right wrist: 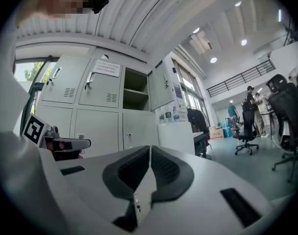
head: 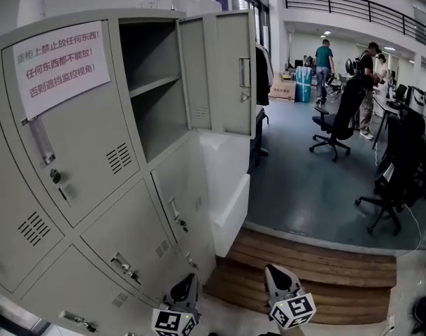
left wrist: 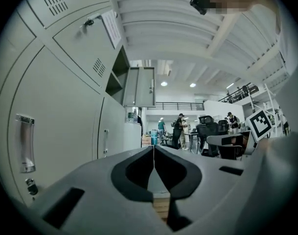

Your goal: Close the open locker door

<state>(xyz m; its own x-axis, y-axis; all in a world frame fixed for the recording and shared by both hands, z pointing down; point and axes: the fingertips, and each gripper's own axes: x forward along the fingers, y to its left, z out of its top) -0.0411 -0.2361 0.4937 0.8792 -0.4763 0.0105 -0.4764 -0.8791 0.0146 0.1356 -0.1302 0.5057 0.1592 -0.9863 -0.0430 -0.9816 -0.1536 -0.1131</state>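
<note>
Top right of the lockers: one door stands open, swung wide out to the right of its compartment.
Door axis: long axis upright; hinged on the compartment's right side, with the free edge and handle pointing away towards the room.
Door in gripper views: it shows high and far off in the left gripper view and above centre in the right gripper view.
Compartment: one shelf crosses it; nothing can be seen on it.
Left hand-held gripper: low at the bottom edge of the head view, just beside the lowest lockers, pointing level. Its jaws are pressed together with nothing between them.
Right hand-held gripper: close beside the left one, over the wooden step, pointing level. Its jaws are also closed and empty.
Distance to door: both are well apart from it.
Counts: two hand-held grippers; six locker doors in two rows of three, five closed and one open; one paper notice on the closed door left of the open compartment.
Background: office chairs and several people stand on the grey floor.
</note>
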